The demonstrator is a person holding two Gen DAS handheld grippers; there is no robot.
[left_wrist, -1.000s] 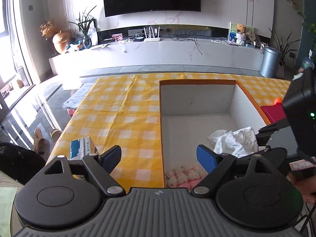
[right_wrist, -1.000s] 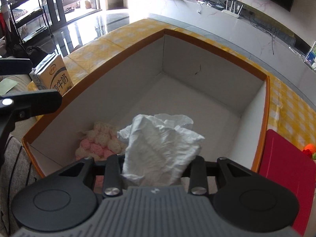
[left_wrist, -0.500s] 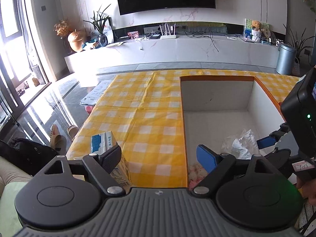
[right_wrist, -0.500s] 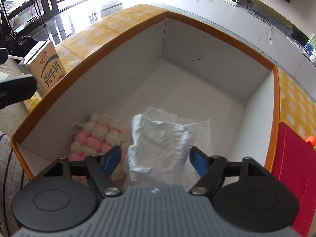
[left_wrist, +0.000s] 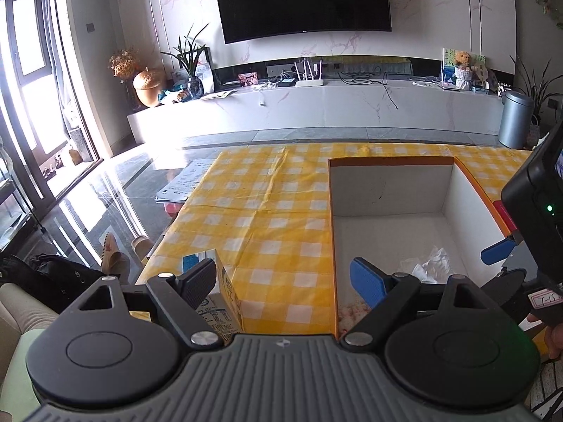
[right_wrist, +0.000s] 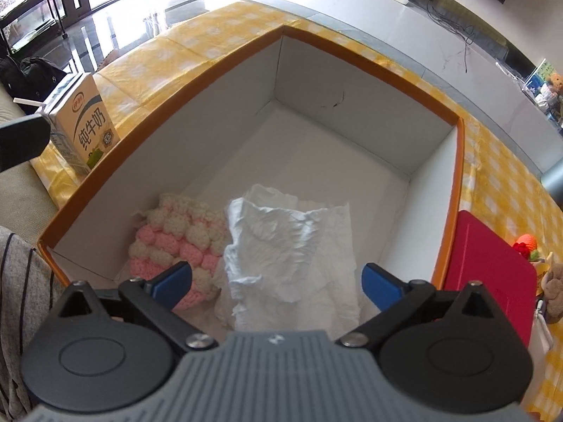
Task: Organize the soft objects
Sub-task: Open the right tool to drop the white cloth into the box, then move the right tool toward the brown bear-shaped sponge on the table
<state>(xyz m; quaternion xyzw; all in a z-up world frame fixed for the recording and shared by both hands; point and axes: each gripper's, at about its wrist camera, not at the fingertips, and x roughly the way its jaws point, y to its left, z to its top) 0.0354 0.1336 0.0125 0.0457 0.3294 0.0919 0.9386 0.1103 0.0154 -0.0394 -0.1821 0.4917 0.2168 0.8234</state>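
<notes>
- Left wrist view: the left gripper hangs over the yellow checked tablecloth with its jaws spread wide and nothing between them.
- A milk carton stands on the cloth just behind the left finger.
- To the right sits an open box with an orange rim and white walls. The crumpled white cloth lies on its floor near the front, and a bit of the pink and cream knitted piece shows at the near corner.
- The right gripper reaches in over the box's right edge.
- Right wrist view: the right gripper points down into the box. Its jaws have just been opening and now stand wide, both pads clear of the white cloth, which lies loose on the box floor between and beyond them.
- The knitted piece lies in the near left corner, touching the cloth's left side.
- Outside the box: the milk carton upright by the left wall, and a red flat object against the right wall.
</notes>
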